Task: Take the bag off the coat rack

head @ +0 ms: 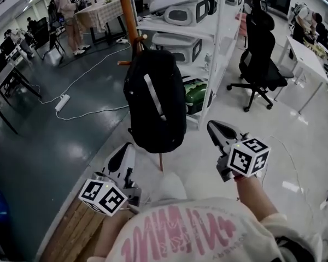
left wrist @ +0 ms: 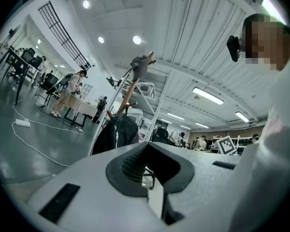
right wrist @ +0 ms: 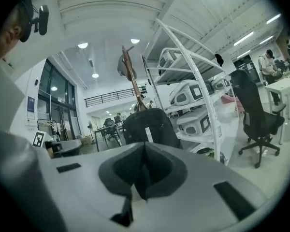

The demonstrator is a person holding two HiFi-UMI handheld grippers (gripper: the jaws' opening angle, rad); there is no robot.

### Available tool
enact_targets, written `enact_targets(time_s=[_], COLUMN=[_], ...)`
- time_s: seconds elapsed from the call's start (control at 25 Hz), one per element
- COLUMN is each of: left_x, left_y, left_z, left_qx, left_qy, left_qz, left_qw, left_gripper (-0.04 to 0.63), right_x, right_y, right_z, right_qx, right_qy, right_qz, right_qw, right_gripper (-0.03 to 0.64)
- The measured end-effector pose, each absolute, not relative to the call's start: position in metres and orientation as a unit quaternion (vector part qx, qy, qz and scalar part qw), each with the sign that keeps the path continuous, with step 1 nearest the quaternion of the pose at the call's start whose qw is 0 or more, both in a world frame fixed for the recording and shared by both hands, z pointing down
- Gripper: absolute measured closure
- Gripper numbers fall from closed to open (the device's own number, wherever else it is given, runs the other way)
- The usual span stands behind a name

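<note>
A black backpack point(head: 154, 100) with a grey stripe hangs from a peg of the wooden coat rack point(head: 130, 15) in the middle of the head view. My left gripper point(head: 122, 158) is low at the bag's lower left, shut and empty, a short way off it. Shut and empty too, my right gripper point(head: 220, 132) is held to the bag's right, apart from it. The bag point(left wrist: 117, 132) shows beyond the shut jaws in the left gripper view, hanging on the rack point(left wrist: 130, 91). In the right gripper view the bag point(right wrist: 150, 127) hangs straight ahead under the rack's pole point(right wrist: 132, 76).
A white shelf unit point(head: 199, 31) with grey-and-white cases stands right behind the rack. A black office chair point(head: 261, 53) is at the right, a white table point(head: 309, 59) beyond it. A power strip with cable point(head: 63, 101) lies on the dark floor at the left. People stand far off.
</note>
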State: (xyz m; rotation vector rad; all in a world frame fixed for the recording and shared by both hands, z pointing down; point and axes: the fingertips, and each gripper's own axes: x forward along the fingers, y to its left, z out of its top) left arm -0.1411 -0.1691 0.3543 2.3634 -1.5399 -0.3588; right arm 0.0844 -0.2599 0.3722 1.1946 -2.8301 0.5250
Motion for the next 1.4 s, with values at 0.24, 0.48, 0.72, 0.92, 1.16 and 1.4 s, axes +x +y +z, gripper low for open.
enact_targets(time_s=[0.24,0.48,0.72,0.92,1.16,1.4], left_x=[-0.14,-0.133,-0.168,-0.205,-0.239,-0.243], left_y=[-0.193,-0.217,-0.255,-0.307,-0.329,-0.347], left_z=[0.365,0.37,0.379,0.372,0.364,0.354], left_qx=[0.812,0.82,0.803,0.775,0.736,0.739], left_qy=[-0.543,-0.535,-0.558,-0.592,-0.626,-0.635], left_qz=[-0.131,-0.122,-0.131,-0.159,-0.206,-0.178], left_qw=[0.168,0.162,0.164,0.156,0.155,0.138], left_gripper=[0.591,0.591,0.591,0.591,0.591,0.591], right_x=[0.078,0.078,0.058,0.044,0.025,0.005], right_y=[-0.271,-0.301,-0.357,-0.421,-0.483,-0.52], right_z=[0.389,0.41,0.423,0.415,0.39,0.363], right_qx=[0.358,0.351,0.327,0.306,0.282,0.236], right_qy=[-0.917,-0.915,-0.923,-0.931,-0.94,-0.953], right_qz=[0.174,0.192,0.198,0.193,0.191,0.189], right_qw=[0.035,0.04,0.049,0.044,0.014,-0.021], right_gripper=[0.611,0.611,0.611,0.611,0.611,0.408])
